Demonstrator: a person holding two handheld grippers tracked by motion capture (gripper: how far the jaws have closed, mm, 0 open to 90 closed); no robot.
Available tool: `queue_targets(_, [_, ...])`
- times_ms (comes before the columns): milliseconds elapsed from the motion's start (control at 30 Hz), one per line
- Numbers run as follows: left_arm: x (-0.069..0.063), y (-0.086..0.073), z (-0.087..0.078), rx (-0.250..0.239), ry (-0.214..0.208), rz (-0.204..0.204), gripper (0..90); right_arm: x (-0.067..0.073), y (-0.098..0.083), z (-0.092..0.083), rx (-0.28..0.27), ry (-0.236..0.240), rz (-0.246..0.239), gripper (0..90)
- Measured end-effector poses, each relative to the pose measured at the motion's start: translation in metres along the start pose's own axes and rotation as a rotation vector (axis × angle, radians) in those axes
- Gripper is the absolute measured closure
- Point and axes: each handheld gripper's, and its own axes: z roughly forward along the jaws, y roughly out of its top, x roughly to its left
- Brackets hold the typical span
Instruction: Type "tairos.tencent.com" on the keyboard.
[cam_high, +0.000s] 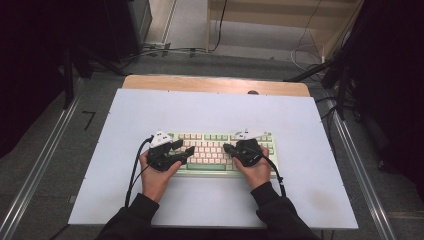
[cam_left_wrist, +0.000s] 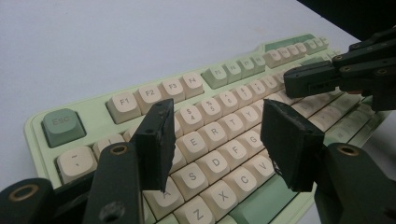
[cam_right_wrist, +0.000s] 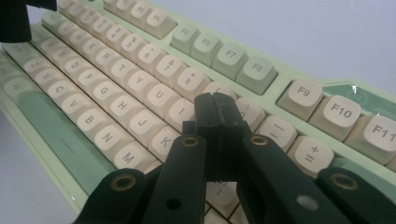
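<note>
Two tongs over keyboard (cam_high: 220, 150); left (cam_left_wrist: 217, 140) open, right (cam_right_wrist: 215, 105) closed.

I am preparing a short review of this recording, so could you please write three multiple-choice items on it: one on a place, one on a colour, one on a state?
1. Where does the pale green keyboard with cream keycaps lie?
A. on the white table top
B. on the grey floor
C. on a wooden shelf

2. What colour is the Esc key?
A. cream
B. dull green
C. black

3. How do the jaws of the right gripper stand?
A. wide apart
B. closed on a cable
C. shut together, nothing between them

Answers: 1 A, the high view shows it on the white top near the person; 2 B, the left gripper view shows it green beside cream keys; 3 C, the right gripper view shows its jaws meeting over the keys.
</note>
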Motion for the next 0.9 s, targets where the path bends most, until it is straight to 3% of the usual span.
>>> queue_targets(267, [0.0, 0.0, 0.0, 0.001, 0.002, 0.001, 45.6, -0.001, 0.002, -0.009, -0.032, 0.006, 0.008, 87.6])
queue_targets(900, [0.001, 0.0, 0.0, 0.001, 0.002, 0.0, 45.6, 0.006, 0.003, -0.017, -0.048, 0.025, -0.005, 87.6])
